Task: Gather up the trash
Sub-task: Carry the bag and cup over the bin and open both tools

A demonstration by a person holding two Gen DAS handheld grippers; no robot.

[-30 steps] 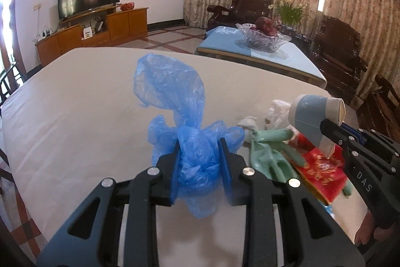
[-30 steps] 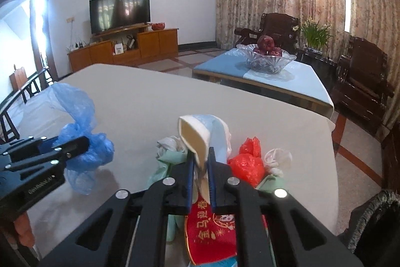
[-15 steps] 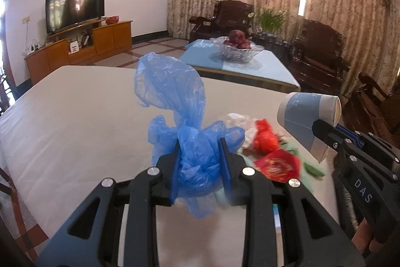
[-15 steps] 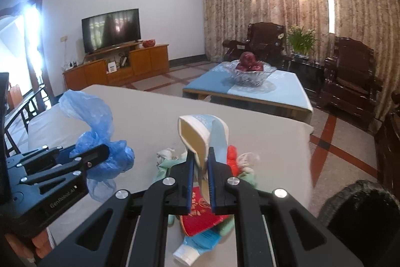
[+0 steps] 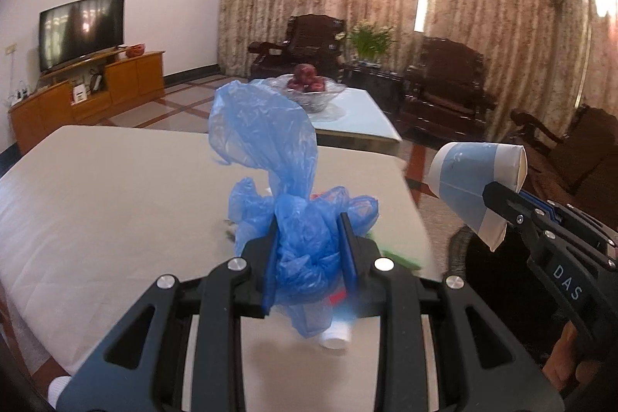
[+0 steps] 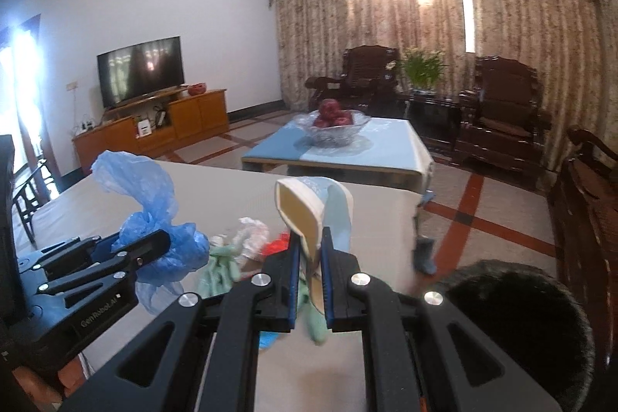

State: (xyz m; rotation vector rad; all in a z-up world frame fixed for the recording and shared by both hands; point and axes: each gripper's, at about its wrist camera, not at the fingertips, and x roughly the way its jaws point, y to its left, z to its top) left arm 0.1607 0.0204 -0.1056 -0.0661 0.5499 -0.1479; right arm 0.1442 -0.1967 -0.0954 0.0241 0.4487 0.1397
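My left gripper [image 5: 309,242] is shut on a crumpled blue plastic bag [image 5: 278,172] and holds it above the beige table [image 5: 96,195]. The bag also shows in the right wrist view [image 6: 154,219]. My right gripper [image 6: 309,246] is shut on a squashed blue and white paper cup [image 6: 309,207], also seen at the right of the left wrist view [image 5: 475,184]. More trash lies on the table below: green gloves [image 6: 220,265], white crumpled plastic [image 6: 251,234] and a red wrapper [image 6: 276,244]. A dark bin [image 6: 513,311] stands on the floor at the lower right.
The table's right edge [image 6: 409,219] is near the bin. Beyond are a low table [image 6: 347,149] with a glass fruit bowl [image 6: 332,126], dark wooden armchairs [image 6: 502,111], a TV [image 6: 141,70] on a wooden cabinet and curtains.
Both grippers have lifted and swung right with their loads; the trash pile has dropped low in view and the dark bin has come into the right wrist view.
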